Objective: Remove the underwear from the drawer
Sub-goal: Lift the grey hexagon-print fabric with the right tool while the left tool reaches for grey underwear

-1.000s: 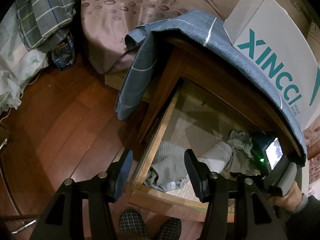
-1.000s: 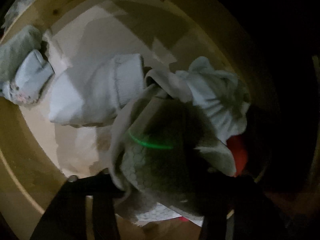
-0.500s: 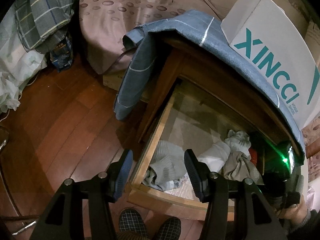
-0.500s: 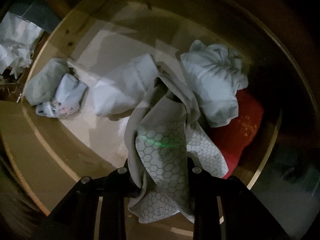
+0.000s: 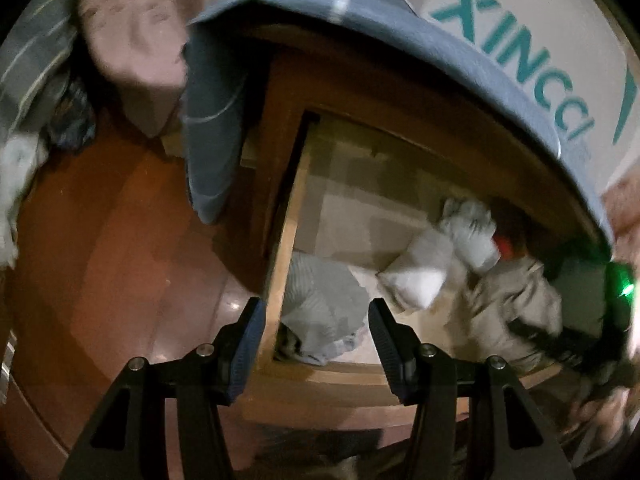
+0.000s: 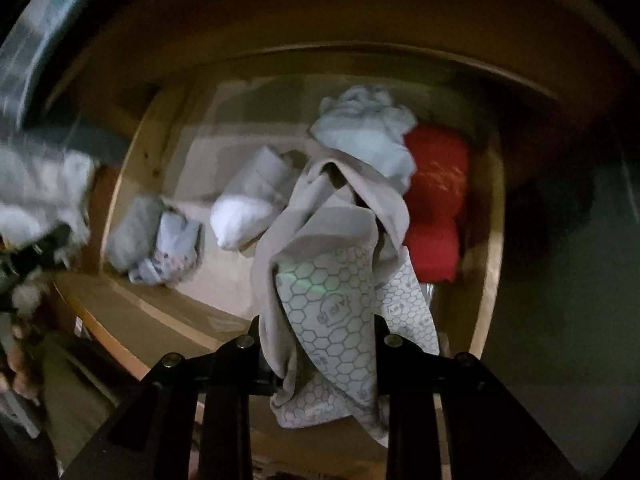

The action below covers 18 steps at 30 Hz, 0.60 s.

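Right gripper [image 6: 320, 364] fingers are pinching the beige underwear with grey honeycomb print [image 6: 332, 300], holding it bunched above the open pale wooden drawer [image 6: 486, 280] so it clears 4 remaining bundles. Left gripper [image 5: 316, 340], fingers half-spread and empty, is hovering over the drawer's corner.

Right gripper [image 6: 320, 364]: fingertips buried under the beige honeycomb-print underwear [image 6: 324, 280]; pads not visible. In the left wrist view that gripper sits at the right edge, smeared and partly cut off.

Red garment [image 6: 436, 204]: left side covered by the underwear and a pale crumpled piece [image 6: 364, 136]; only a sliver shows in the left wrist view.

Drawer [image 5: 288, 236]: far right end lost in shadow.

White box [image 5: 520, 40]: cut by the frame; small print unreadable.

Bedspread [image 5: 132, 28] and floor clutter at left: motion-blurred.
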Tool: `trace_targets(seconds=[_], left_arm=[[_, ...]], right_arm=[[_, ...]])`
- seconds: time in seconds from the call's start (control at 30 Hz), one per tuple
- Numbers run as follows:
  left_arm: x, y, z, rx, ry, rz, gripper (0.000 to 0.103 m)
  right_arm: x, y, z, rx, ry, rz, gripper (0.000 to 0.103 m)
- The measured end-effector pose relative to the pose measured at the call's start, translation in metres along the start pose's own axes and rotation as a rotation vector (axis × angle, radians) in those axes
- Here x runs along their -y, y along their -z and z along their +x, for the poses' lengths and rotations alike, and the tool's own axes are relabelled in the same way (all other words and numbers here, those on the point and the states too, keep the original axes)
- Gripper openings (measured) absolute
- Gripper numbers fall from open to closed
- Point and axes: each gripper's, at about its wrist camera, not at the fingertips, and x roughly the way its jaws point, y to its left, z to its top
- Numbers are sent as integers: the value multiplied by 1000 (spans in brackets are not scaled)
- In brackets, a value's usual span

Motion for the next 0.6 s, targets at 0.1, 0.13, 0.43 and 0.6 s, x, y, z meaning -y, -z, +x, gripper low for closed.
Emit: trace_targets(seconds=[0.1, 0.13, 0.43, 0.6], left_arm=[[5, -7, 7, -53, 24, 65, 55], [7, -9, 10, -73, 39, 87, 55], [39, -22, 45, -273, 63, 335, 55], [49, -18, 66, -342, 24, 392, 55]], right_arm=[[7, 3, 7, 39, -33, 68, 24], [9, 5, 7, 50, -42, 87, 24], [11, 6, 5, 65, -48, 117, 24], [11, 7, 7, 62, -51, 124, 24]])
